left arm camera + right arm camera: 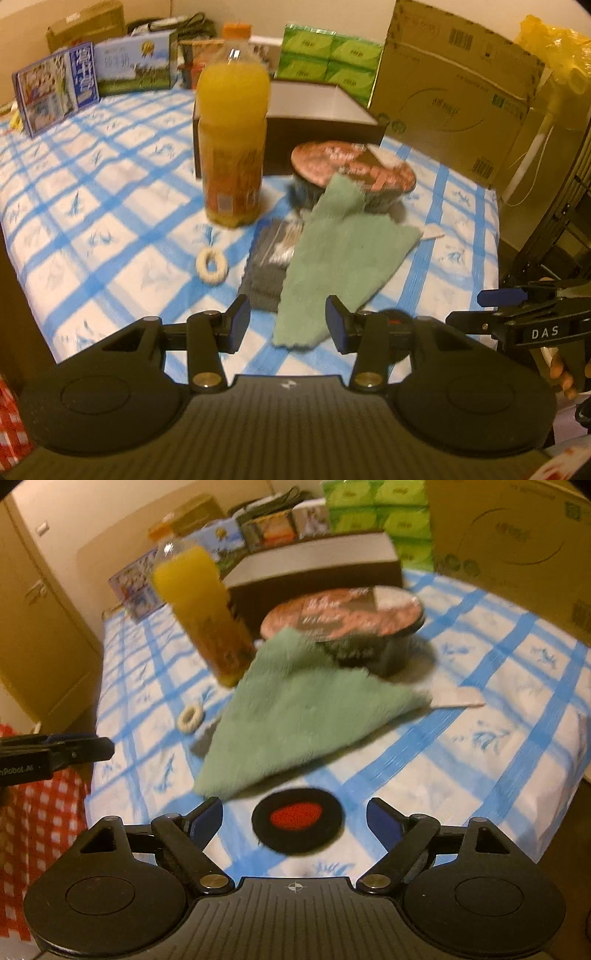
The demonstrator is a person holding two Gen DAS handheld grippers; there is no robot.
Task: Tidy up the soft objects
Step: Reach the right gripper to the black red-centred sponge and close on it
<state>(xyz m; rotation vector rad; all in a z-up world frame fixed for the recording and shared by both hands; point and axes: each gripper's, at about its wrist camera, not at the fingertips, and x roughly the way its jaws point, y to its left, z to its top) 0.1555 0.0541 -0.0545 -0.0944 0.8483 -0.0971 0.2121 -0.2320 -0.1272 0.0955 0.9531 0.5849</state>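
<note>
1. A table covered with a blue-and-white checked cloth (110,206) carries the scene, and both wrist views are slightly blurred.
2. A green fleecy cloth (332,258) lies crumpled near the middle of the table; its far corner rests up against the side of an instant noodle bowl (354,173).
3. The cloth partly covers a dark grey folded item (266,266) lying flat beneath its left edge; what that item is cannot be told.
4. A small cream-coloured ring (211,265) lies on the tablecloth just left of the grey item.
5. A bottle of orange juice (232,147) stands upright behind the ring, left of the noodle bowl.
6. Behind the bottle and the bowl sits an open dark box (325,122) with a pale inside.
7. A black round pad with a red centre (297,819) lies on the tablecloth near the cloth's near edge.
8. The left gripper (288,323) hovers over the near end of the green cloth, jaws partly apart and holding nothing.
9. The right gripper (295,821) hangs above the round pad with its jaws spread wide to either side of it, not touching it.
10. Green tissue packs (328,62) and a large cardboard box (454,88) stand along the table's far side.
</note>
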